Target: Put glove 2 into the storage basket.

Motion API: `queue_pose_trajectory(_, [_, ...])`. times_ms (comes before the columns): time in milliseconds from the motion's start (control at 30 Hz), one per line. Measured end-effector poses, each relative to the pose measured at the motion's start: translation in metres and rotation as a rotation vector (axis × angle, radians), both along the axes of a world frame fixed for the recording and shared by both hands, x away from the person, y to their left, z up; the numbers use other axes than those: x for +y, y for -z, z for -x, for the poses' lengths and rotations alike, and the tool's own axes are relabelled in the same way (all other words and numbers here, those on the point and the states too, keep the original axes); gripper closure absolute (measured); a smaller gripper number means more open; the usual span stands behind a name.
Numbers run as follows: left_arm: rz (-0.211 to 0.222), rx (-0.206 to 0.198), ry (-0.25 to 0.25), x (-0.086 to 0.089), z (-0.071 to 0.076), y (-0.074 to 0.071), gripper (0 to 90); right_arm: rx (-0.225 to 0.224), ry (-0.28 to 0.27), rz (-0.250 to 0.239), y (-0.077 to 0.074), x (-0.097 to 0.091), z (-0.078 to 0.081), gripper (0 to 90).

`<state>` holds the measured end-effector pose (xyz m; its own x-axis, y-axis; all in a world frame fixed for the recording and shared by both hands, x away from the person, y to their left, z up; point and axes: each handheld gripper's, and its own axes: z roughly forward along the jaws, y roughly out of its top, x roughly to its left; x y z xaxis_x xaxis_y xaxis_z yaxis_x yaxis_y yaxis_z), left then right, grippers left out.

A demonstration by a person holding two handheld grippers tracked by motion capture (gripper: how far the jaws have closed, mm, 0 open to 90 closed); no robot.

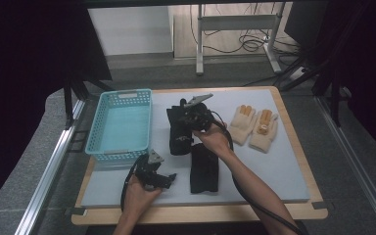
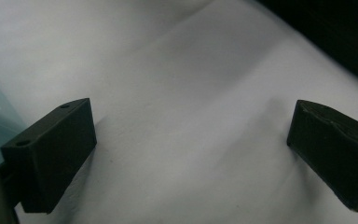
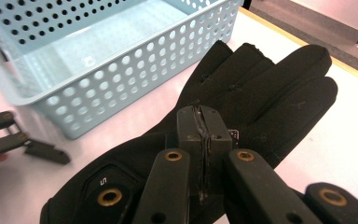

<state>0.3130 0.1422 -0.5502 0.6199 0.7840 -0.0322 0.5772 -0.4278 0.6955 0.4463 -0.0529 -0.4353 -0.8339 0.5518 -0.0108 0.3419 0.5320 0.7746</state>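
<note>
Black glove (image 3: 242, 93) lying palm-flat on white mat, fingers spreading toward far table edge, cuff nearest camera in right gripper view, small logo tab showing near cuff. Lying just beside pale blue perforated basket, apart from it. Second black glove (image 1: 204, 169) lying flat nearer person, fingers pointing away.

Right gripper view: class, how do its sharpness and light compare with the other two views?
Right gripper view: sharp black glove, bright basket. Left gripper view: soft and dim, shadows on the mat. High view: dark surroundings, evenly lit table.
</note>
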Motion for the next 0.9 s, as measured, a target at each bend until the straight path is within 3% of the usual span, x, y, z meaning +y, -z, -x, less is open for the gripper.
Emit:
queue_pose_trajectory(267, [-0.001,0.001,0.001,0.0,0.0,0.0,1.6,0.019,0.033,-0.006,-0.01,-0.036,0.033,87.6])
queue_pose_trajectory(533, [0.003,0.001,-0.003,0.0,0.0,0.0,1.6,0.038,0.057,-0.003,-0.01,-0.068,0.068,87.5])
queue_pose_trajectory(567, [0.003,0.001,-0.003,0.0,0.0,0.0,1.6,0.042,0.06,0.005,-0.008,-0.072,0.078,87.5])
queue_pose_trajectory(733, [0.004,0.002,-0.003,0.0,0.0,0.0,1.6,0.064,0.06,0.013,0.001,-0.074,0.093,87.4])
queue_pose_trajectory(900, [0.003,0.0,-0.003,0.0,0.0,0.0,1.6,0.084,0.083,0.027,0.017,-0.077,0.099,87.4])
